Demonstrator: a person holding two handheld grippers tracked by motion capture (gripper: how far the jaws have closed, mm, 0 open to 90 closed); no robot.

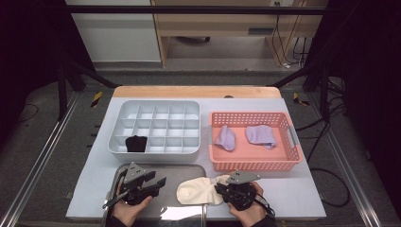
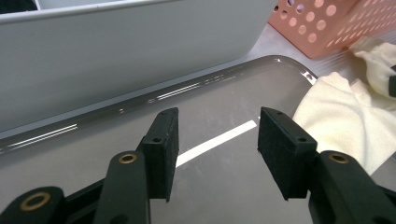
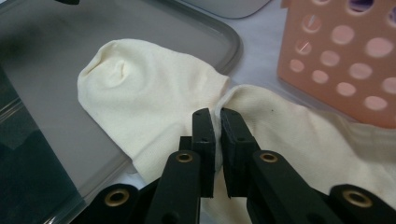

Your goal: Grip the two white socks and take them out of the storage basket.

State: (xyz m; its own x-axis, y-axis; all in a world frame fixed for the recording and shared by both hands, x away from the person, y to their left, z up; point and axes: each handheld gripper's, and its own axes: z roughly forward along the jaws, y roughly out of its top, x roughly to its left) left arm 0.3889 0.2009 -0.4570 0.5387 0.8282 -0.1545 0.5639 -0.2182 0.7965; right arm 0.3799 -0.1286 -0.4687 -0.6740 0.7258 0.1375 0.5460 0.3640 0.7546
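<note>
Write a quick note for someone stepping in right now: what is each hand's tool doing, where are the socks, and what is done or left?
Right gripper: shut on a fold of the cream fabric sock, which lies half on the shiny metal tray.
Left gripper: open, holding nothing, over the tray's bare surface.
Done: one black sock sits in a front compartment of the white divided plastic box.
Left: two lilac socks wait in the pink perforated plastic basket. The cream sock probably needs folding, then a compartment.
</note>
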